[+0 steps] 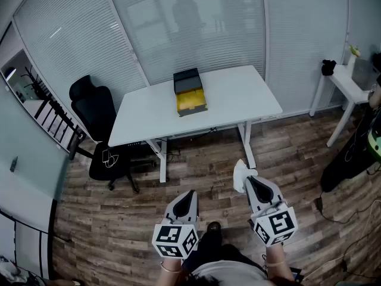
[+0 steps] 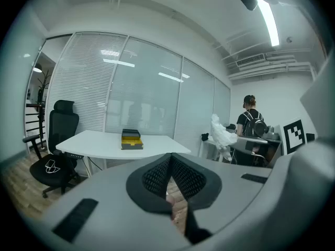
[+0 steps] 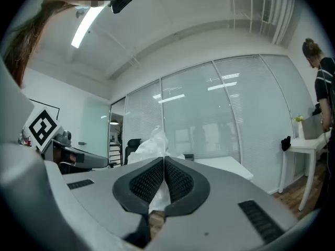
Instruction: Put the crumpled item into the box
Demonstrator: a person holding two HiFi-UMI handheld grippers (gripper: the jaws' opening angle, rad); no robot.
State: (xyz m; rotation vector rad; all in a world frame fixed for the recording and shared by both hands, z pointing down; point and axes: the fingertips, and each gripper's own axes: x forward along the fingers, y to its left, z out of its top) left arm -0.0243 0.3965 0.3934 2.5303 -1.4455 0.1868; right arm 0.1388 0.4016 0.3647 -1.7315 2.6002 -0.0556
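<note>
The left tongs (image 1: 189,194) are hanging low over the wooden floor (image 1: 119,219). Their jaws are meeting at the tips and nothing is sitting between them. Just beside them, the right tongs (image 1: 247,179) are clamping the crumpled white item (image 1: 240,174). In the right gripper view the pads are pinching a thin fold of it, and the rest is bunching up above the tips. The item is hanging in the air over the floor, well apart from the box (image 1: 190,93).

At the left of the room, a black office chair (image 1: 98,115) is standing by the end of the white bench (image 1: 238,97). The bench is standing in front of a glass wall (image 1: 178,22) with blinds behind it. The box, dark with a yellow inside, is sitting open near the middle of the bench, toward its far edge. Nothing else is lying on the benchtop. At the right, a smaller bench (image 1: 348,81) is carrying a dark object (image 1: 328,67). In the left gripper view, a person (image 2: 250,123) wearing a backpack is standing there, back turned.
</note>
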